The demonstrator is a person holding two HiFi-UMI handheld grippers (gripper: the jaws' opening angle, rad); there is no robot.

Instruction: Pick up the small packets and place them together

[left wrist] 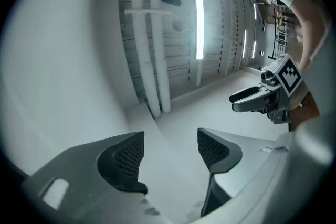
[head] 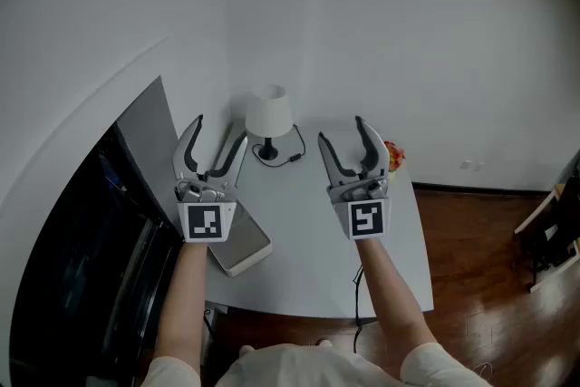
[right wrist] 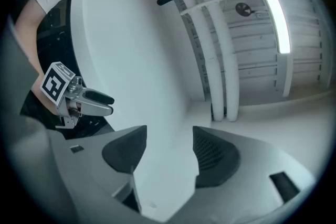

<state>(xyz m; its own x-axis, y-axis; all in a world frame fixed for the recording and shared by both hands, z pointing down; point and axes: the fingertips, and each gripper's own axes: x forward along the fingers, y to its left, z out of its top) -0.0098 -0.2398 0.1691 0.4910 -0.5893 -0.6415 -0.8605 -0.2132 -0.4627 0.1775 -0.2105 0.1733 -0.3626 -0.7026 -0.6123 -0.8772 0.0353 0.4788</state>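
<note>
Both grippers are raised above a white table and aim up at the white wall. My left gripper is open, with only wall showing between its jaws. My right gripper is open too, nothing between its pads. A small red, orange and yellow bunch, possibly the packets, peeks out at the table's far right, just beside the right gripper. Each gripper shows in the other's view: the right one, the left one.
A white table lamp with a black cord stands at the back of the table between the grippers. A flat grey device lies near the left edge. A dark screen stands to the left. Wooden floor is at the right.
</note>
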